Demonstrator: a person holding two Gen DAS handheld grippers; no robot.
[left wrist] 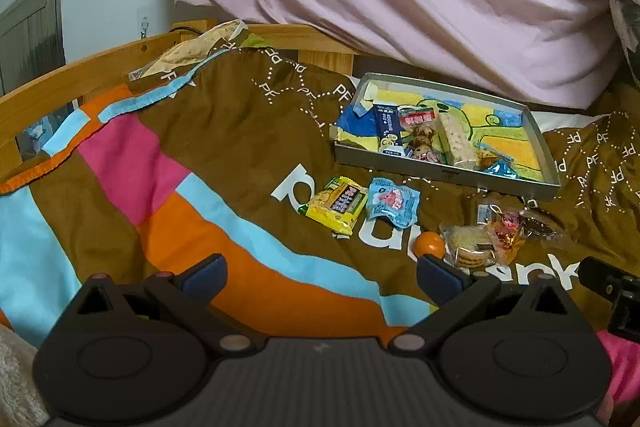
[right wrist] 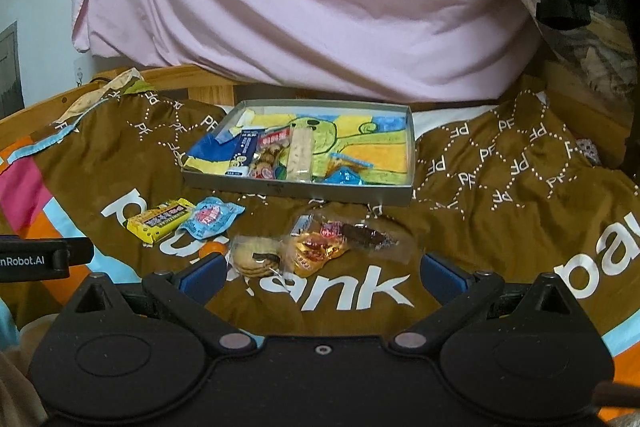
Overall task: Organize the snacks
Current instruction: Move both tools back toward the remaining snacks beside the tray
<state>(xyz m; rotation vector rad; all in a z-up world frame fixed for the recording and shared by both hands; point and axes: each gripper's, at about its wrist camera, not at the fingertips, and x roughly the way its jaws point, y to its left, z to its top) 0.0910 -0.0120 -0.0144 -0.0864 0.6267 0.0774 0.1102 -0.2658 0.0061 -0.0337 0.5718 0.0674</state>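
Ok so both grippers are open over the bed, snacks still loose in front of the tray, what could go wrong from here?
1. The cookie pack, gold-wrapped candy and dark wrapped bar overlap in one pile, so the right gripper may pinch two at once.
2. The small orange ball sits beside that pile and could roll off if nudged.
3. The tray rests on a soft, rumpled blanket, so pressing its rim might tip it.

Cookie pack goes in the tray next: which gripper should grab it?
Right. The right gripper is open with the cookie pack just ahead by its left finger; the left gripper sits farther left. The tray lies straight beyond.
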